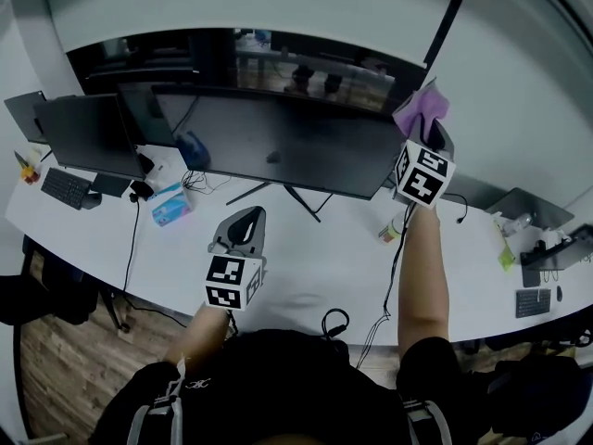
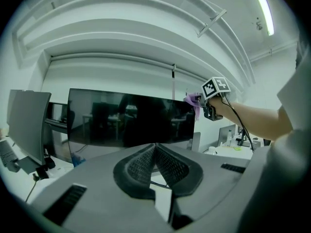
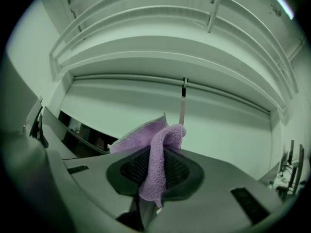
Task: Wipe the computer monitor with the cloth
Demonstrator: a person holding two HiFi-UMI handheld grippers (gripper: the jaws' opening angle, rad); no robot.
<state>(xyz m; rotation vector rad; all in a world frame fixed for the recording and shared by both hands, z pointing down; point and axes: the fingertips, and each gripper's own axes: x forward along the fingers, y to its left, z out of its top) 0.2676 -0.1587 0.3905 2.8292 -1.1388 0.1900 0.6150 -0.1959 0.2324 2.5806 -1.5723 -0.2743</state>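
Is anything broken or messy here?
Nothing looks broken or spilled. The monitor looks whole; the purple cloth is just bunched between the right gripper's jaws near its top right corner. One black cable dangles off the desk's front edge.

I see the monitor as a wide black screen, dark and mirroring the room, standing upright on a splayed stand on the white bench. The cloth is purple and fluffy, bunched and folded over. It is pinched between the jaws of the right gripper, up at the monitor's top right corner. I can't tell whether it touches the screen.
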